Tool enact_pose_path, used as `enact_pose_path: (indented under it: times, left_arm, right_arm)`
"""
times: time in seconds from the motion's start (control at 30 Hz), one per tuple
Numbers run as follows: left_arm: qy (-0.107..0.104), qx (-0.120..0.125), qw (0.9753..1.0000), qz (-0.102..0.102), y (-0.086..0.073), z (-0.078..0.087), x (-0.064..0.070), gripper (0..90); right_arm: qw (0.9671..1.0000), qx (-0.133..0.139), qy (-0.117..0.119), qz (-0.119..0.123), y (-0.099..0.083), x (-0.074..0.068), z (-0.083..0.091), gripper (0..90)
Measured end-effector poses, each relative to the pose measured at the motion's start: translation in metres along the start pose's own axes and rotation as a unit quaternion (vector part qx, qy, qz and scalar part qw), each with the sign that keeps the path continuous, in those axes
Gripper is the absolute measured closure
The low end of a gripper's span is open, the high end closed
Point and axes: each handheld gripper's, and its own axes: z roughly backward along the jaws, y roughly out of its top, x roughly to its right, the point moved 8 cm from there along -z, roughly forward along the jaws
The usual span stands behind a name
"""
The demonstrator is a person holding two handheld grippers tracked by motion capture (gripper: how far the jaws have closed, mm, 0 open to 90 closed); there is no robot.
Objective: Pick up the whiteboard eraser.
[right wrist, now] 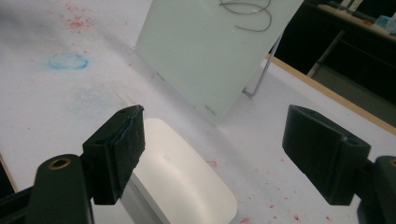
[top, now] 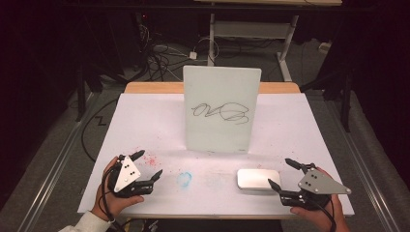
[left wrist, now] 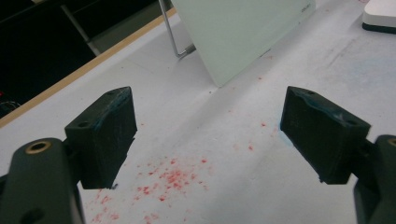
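1. Two hand-held grippers rest low on the tabletop [top: 145, 121] in the high view. The left hand-held gripper [top: 147, 166] has its jaws spread wide over nothing; the right hand-held gripper [top: 283, 174] is just as wide, with the white eraser block [top: 258, 179] just beside its nearer jaw, toward the other hand. Beyond both, standing tilted back on a wire prop, is the whiteboard [top: 220, 108] with a dark scribble [top: 222, 112] across it.

2. In the left gripper view, the left hand-held gripper [left wrist: 208, 135] gapes over a matte white surface speckled with red flecks [left wrist: 170, 179]. The board's lower corner stands ahead of the jaws, well apart from them.

3. In the right gripper view, the right hand-held gripper [right wrist: 212, 144] frames the eraser block [right wrist: 182, 179], which lies touching or nearly touching the left-hand jaw; the other jaw is well clear. A blue ring stain [right wrist: 67, 61] lies far off to the left.

4. The block is a flat rounded rectangle, smooth and faintly glossy on top, likely light and rigid with a soft underside. I judge it best pinched across its short width at mid-length, since the slick shell could slip from a corner hold. The board looks thin and stiff, and may tip under a hard push.
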Motion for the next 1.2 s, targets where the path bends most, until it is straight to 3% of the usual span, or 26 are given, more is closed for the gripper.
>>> enact_pose_path:
  times: [0.2, 0.4, 0.7, 0.73, 0.87, 0.97, 1.0, 1.03, 1.07, 1.1, 1.13, 1.2]
  left_arm:
    - [-0.012, -0.014, 0.9997, -0.013, -0.002, -0.004, 0.009, 17.6]
    - [-0.007, -0.016, 0.9998, -0.010, -0.004, -0.003, 0.009, 17.6]
    - [-0.012, -0.034, 0.9993, -0.009, -0.007, -0.007, 0.011, 17.8]
    - [-0.015, -0.039, 0.9991, -0.008, -0.008, -0.009, 0.012, 17.8]
    - [-0.019, -0.043, 0.9989, -0.006, -0.010, -0.009, 0.013, 17.6]
    - [-0.020, -0.045, 0.9988, -0.008, -0.010, -0.008, 0.012, 17.6]
    - [-0.020, -0.047, 0.9987, -0.008, -0.011, -0.008, 0.012, 17.6]
    - [-0.020, -0.047, 0.9986, -0.006, -0.011, -0.009, 0.013, 17.7]
    - [-0.021, -0.048, 0.9986, -0.007, -0.011, -0.009, 0.013, 17.7]
    - [-0.022, -0.049, 0.9985, -0.010, -0.011, -0.008, 0.013, 17.7]
    - [-0.022, -0.048, 0.9986, -0.010, -0.010, -0.009, 0.014, 17.7]
    - [-0.024, -0.046, 0.9986, -0.010, -0.010, -0.008, 0.014, 17.7]
  right_arm:
    - [0.9993, -0.026, 0.024, 0.008, -0.006, -0.004, -0.004, 20.3]
    - [0.9987, -0.033, 0.039, 0.007, -0.009, 0.001, -0.008, 20.1]
    - [0.9924, -0.083, 0.087, 0.025, -0.015, 0.011, -0.018, 24.8]
    - [0.9888, -0.101, 0.102, 0.043, -0.014, 0.011, -0.020, 24.6]
    - [0.9760, -0.148, 0.143, 0.073, -0.011, 0.009, -0.025, 23.1]
    - [0.9614, -0.191, 0.172, 0.099, -0.012, 0.004, -0.030, 22.8]
    - [0.9614, -0.191, 0.172, 0.099, -0.012, 0.004, -0.030, 22.8]
    - [0.9505, -0.220, 0.185, 0.116, -0.015, 0.002, -0.035, 22.8]
    - [0.9461, -0.233, 0.187, 0.125, -0.016, 0.001, -0.037, 22.8]
    - [0.9461, -0.233, 0.187, 0.125, -0.016, 0.001, -0.037, 22.8]
    - [0.9396, -0.251, 0.190, 0.133, -0.017, 0.001, -0.042, 23.3]
    - [0.9351, -0.261, 0.196, 0.139, -0.017, 0.000, -0.046, 22.9]
